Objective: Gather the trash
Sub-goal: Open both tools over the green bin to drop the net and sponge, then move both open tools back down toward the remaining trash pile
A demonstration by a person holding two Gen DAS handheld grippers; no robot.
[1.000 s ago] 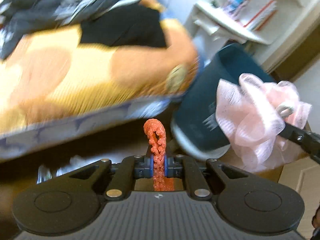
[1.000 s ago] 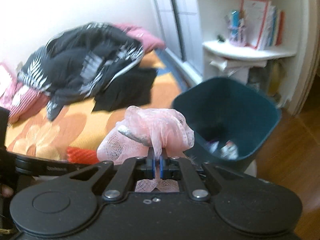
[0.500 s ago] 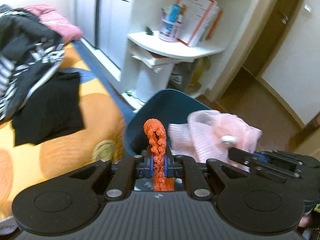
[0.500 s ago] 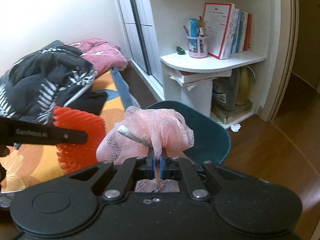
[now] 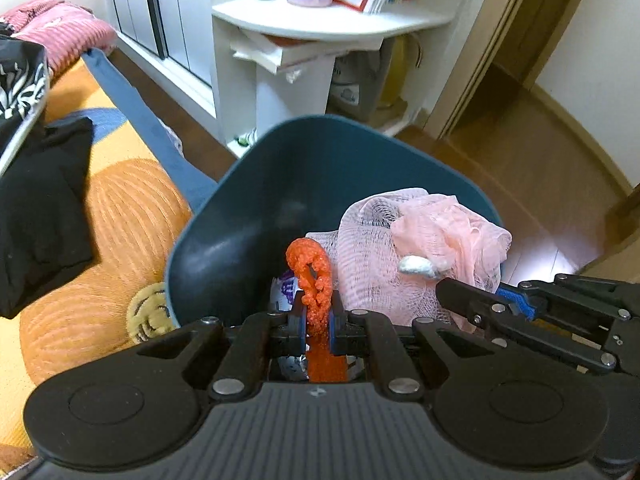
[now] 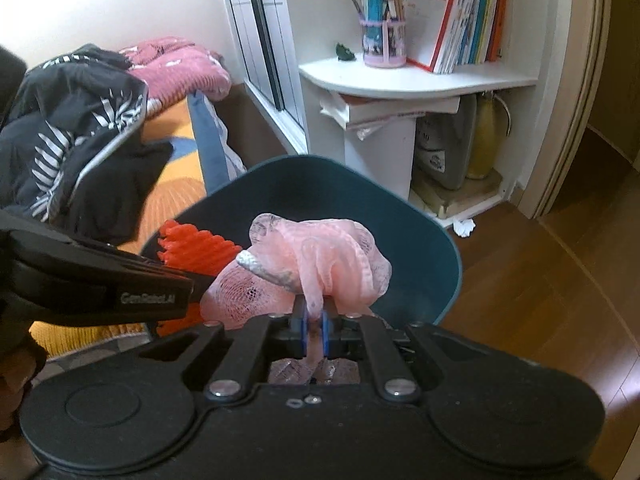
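Releasing both loads squarely over the teal bin (image 5: pixel 256 216) calls for parting each tool's jaws only once its item hangs inside the rim: left tool (image 5: pixel 318 316) clamps an orange mesh piece (image 5: pixel 310 272), right tool (image 6: pixel 314 320) clamps a pink mesh sponge (image 6: pixel 320 256). Half a second earlier the bin lay farther ahead; now its mouth sits directly beneath both tools.

both wrist views look closely down into the bin (image 5: pixel 248 216).
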